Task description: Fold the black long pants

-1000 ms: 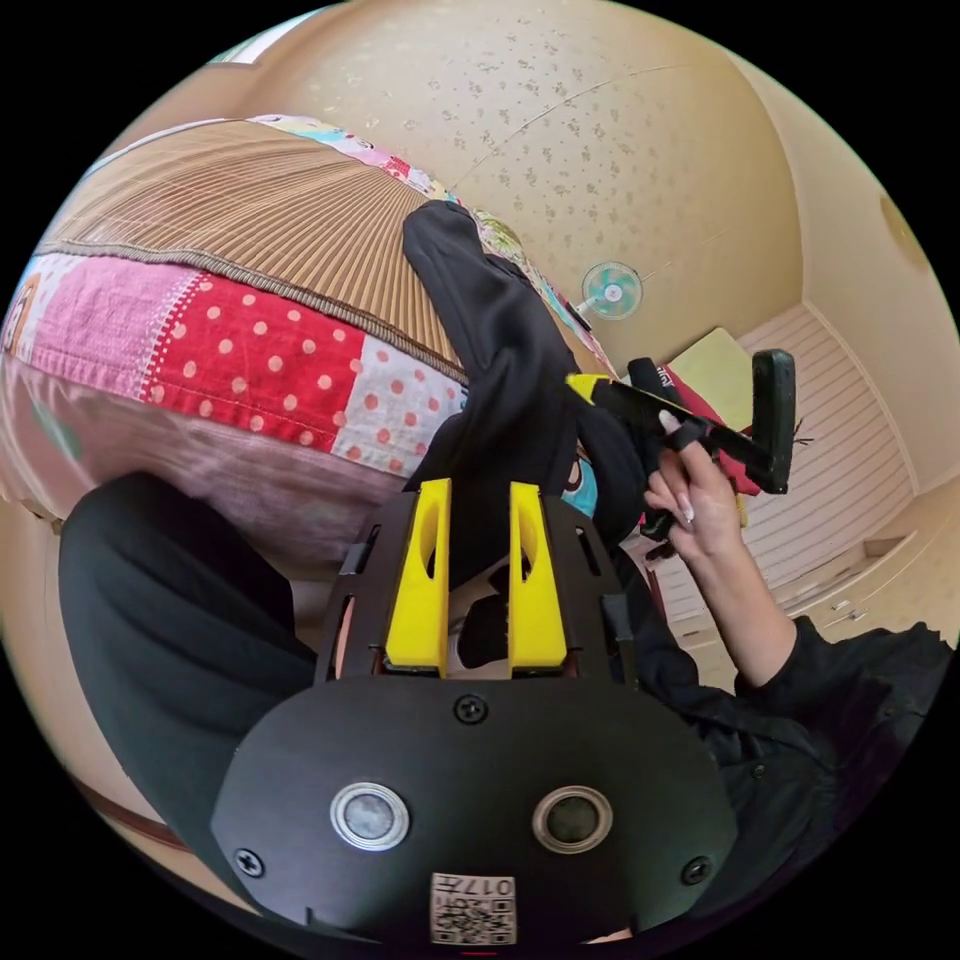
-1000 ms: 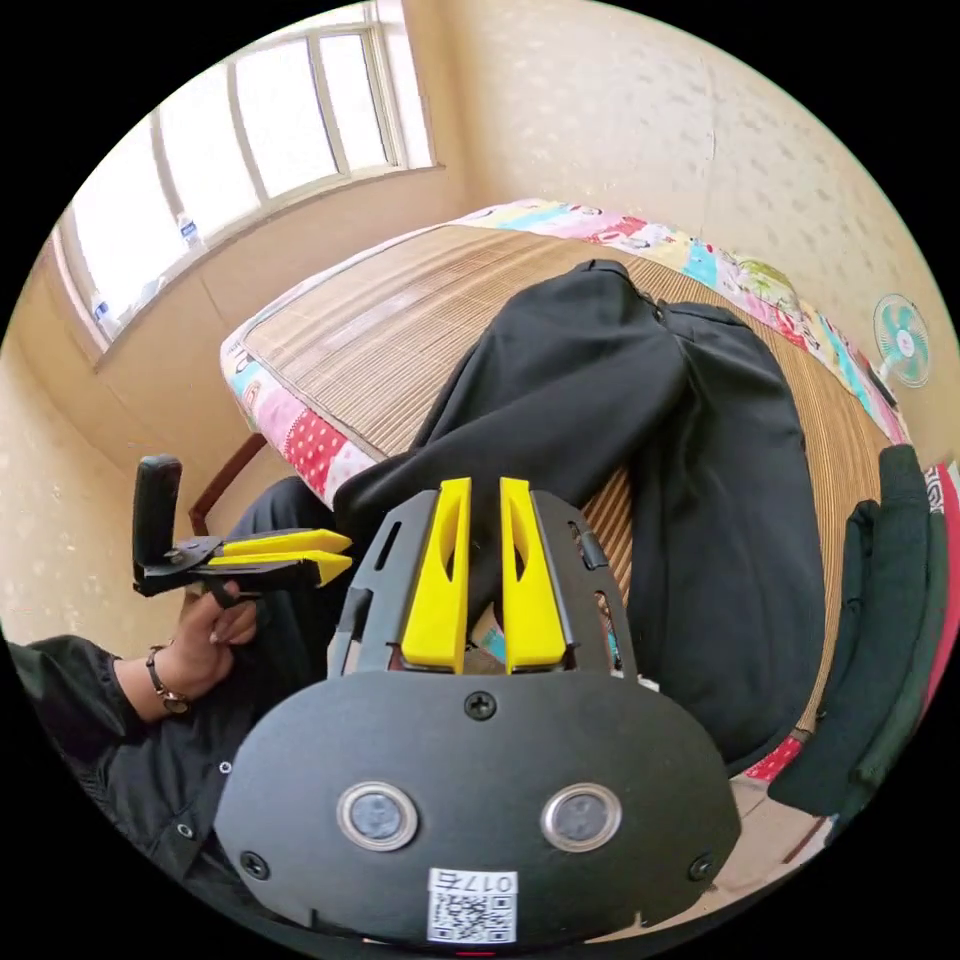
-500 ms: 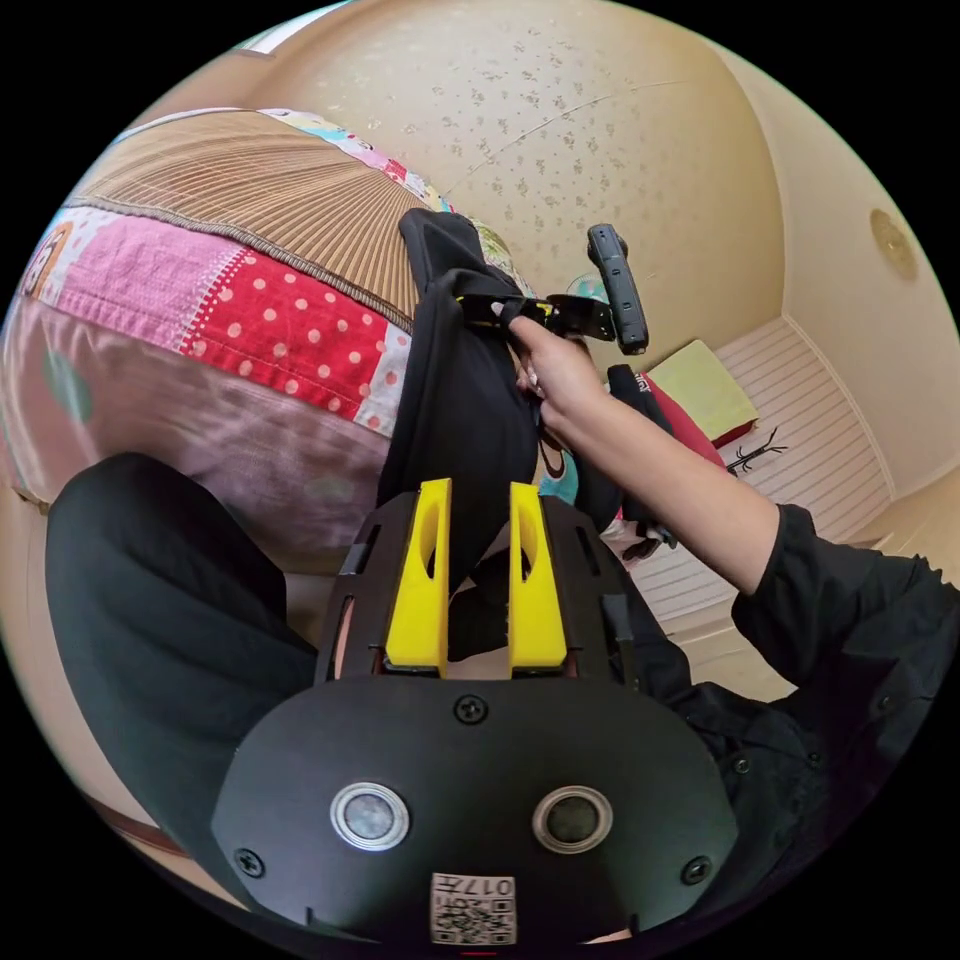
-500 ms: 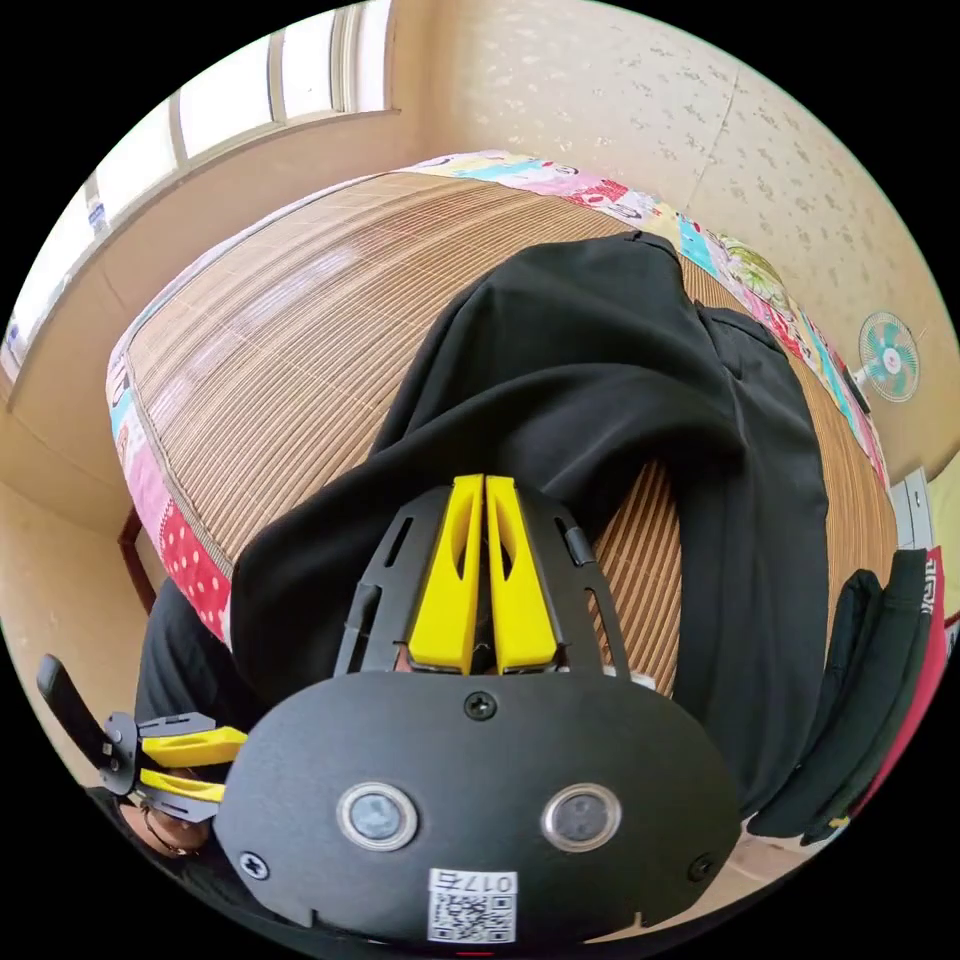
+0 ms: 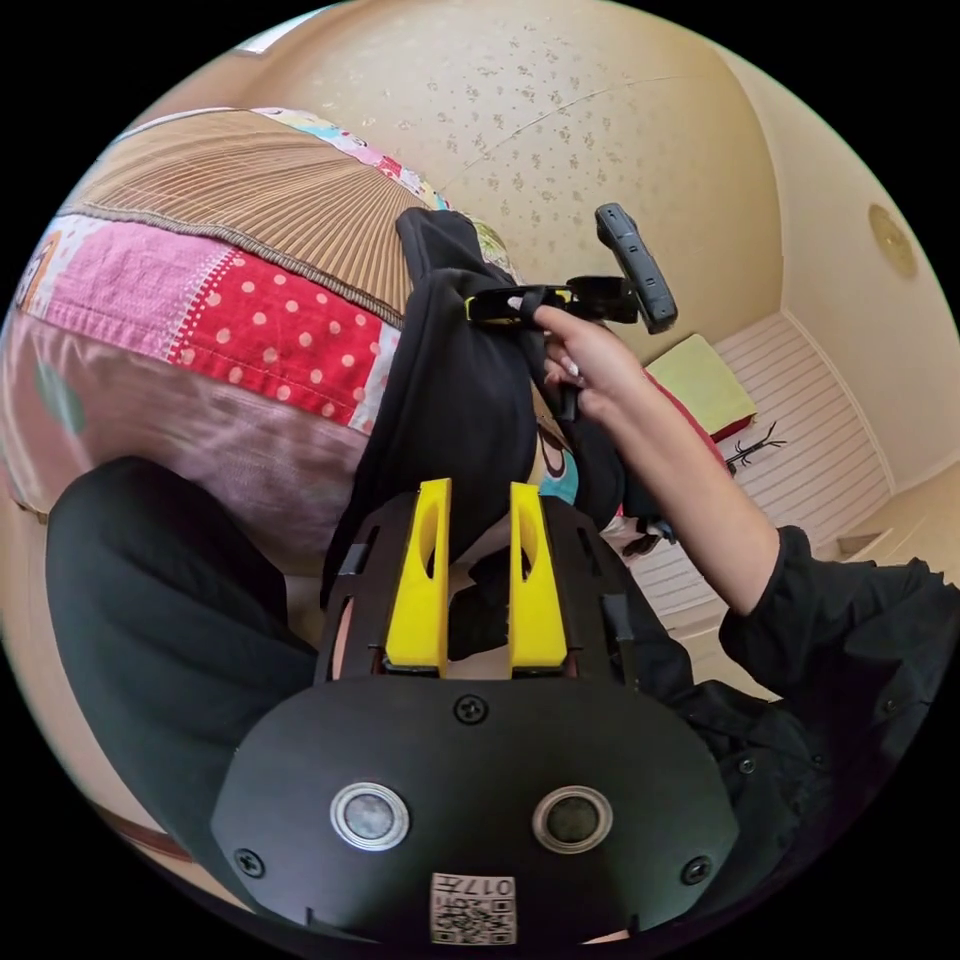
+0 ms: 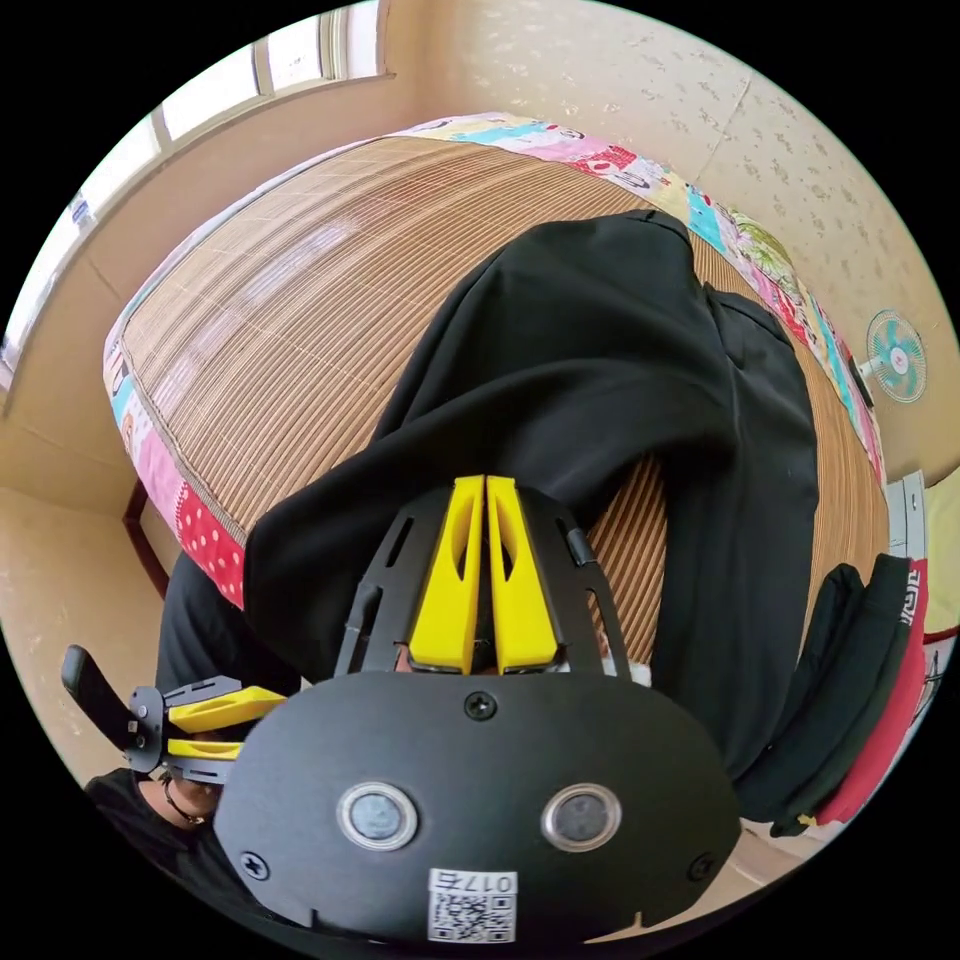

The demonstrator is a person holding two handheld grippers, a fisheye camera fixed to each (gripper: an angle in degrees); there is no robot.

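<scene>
Black long pants (image 6: 620, 370) spread on woven mat (image 6: 290, 300) of bed, one leg draped over bed edge. Right gripper (image 6: 485, 490) seen clamped — jaws pressed together on pant-leg fabric. Left gripper (image 5: 477, 500) held parted — jaws apart, hanging black cloth seen between them, grip not confirmed. Folded clothes (image 6: 860, 680) stacked beside pants.

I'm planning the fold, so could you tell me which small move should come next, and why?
Probably the left hand-held gripper should close on the trouser leg hanging between its open jaws, since the right hand-held gripper already pinches the pants, which hang over the bed's edge.
</scene>
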